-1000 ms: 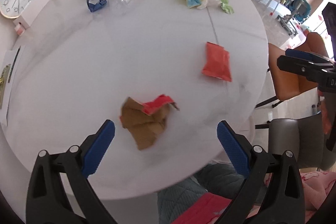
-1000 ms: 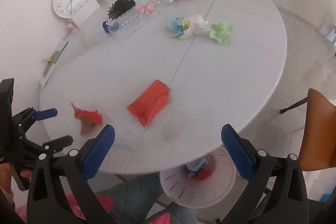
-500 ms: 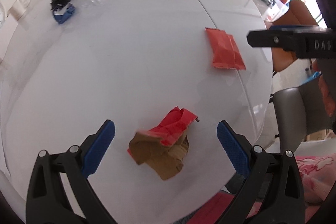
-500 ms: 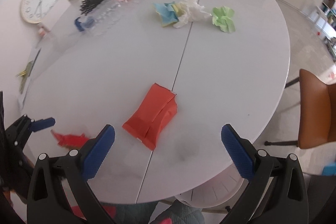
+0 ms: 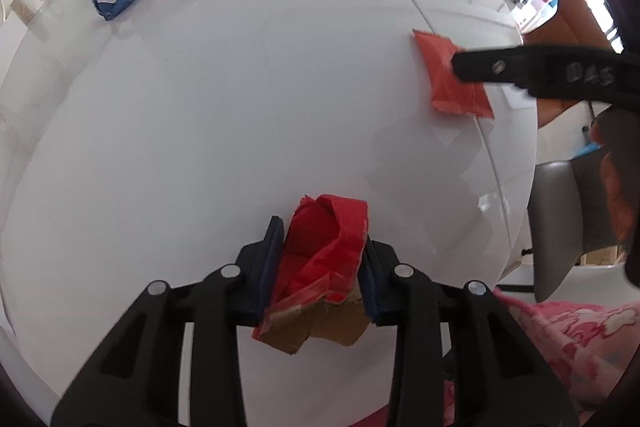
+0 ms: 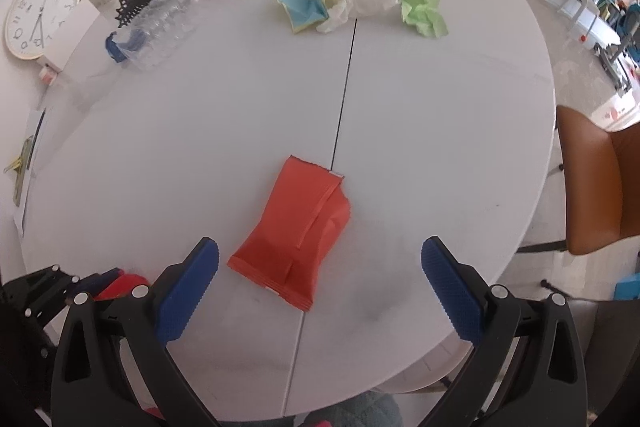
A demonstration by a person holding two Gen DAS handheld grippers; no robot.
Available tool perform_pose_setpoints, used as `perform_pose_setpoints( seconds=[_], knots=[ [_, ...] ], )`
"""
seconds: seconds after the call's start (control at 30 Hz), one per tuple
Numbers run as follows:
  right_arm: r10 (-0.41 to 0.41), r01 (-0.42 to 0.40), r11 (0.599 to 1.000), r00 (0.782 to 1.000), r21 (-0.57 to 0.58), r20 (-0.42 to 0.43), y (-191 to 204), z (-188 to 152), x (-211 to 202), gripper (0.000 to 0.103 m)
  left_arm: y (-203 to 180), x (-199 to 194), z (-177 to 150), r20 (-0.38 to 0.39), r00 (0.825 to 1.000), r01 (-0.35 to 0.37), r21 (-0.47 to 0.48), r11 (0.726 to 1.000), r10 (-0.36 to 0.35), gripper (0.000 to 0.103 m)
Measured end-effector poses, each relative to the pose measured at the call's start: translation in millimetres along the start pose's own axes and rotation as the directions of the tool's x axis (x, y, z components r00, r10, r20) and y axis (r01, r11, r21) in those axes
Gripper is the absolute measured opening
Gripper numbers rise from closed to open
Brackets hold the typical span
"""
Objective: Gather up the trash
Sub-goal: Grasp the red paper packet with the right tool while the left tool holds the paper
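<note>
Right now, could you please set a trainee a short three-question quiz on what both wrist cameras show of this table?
1. True or false: the left gripper is shut on the crumpled red-and-brown wrapper.
2. Which lies between the right gripper's open fingers? A) green paper wad B) flat red packet C) plastic bottle
3. Fill in: the crumpled blue paper touches a ___ tissue.

Key: 1 true; 2 B; 3 white.
</note>
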State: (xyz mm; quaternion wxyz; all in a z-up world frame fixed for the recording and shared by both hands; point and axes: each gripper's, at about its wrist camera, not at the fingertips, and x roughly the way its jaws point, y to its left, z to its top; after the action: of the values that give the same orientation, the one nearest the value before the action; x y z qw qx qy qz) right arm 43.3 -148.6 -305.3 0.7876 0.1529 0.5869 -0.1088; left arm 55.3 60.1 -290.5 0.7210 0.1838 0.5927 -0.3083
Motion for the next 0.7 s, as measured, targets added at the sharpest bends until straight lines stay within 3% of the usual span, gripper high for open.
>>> perform_pose_setpoints(
  seconds=[0.2, 0.43, 0.5, 0.63, 0.67, 0.7],
  knots=[
    [-0.017, 0.017, 1.0, 1.0, -0.018, 0.004, 10.4, 1.9, 5.3, 0.101, 14.7, -18.3, 2.1, 0.048, 0.998, 0.038, -0.074, 0.997, -0.034, 0.034],
    [-0.029, 0.029, 0.998, 1.0, -0.049, 0.005, 18.5, 1.3, 11.0, 0.1, 23.5, -29.5, 0.9, 0.071, 0.997, 0.027, -0.122, 0.992, -0.018, 0.034],
    [-0.027, 0.027, 0.997, 1.0, -0.067, 0.002, 20.7, 0.1, 13.0, 0.091, 25.3, -33.5, 2.4, 0.081, 0.997, 0.02, -0.127, 0.992, -0.01, 0.034],
    [-0.028, 0.027, 0.992, 1.0, -0.125, -0.011, 28.3, -1.0, 19.4, 0.06, 27.3, -36.1, 3.1, 0.081, 0.997, 0.007, -0.133, 0.991, 0.004, 0.034],
    [-0.023, 0.023, 0.989, 1.0, -0.143, -0.005, 30.3, -1.2, 18.6, 0.048, 27.7, -36.4, 4.2, 0.081, 0.997, 0.004, -0.131, 0.991, 0.006, 0.034],
    [-0.02, 0.02, 0.988, 1.0, -0.156, -0.001, 31.8, -1.1, 18.2, 0.045, 27.5, -36.7, 5.3, 0.082, 0.997, 0.003, -0.13, 0.992, 0.008, 0.034]
  ],
)
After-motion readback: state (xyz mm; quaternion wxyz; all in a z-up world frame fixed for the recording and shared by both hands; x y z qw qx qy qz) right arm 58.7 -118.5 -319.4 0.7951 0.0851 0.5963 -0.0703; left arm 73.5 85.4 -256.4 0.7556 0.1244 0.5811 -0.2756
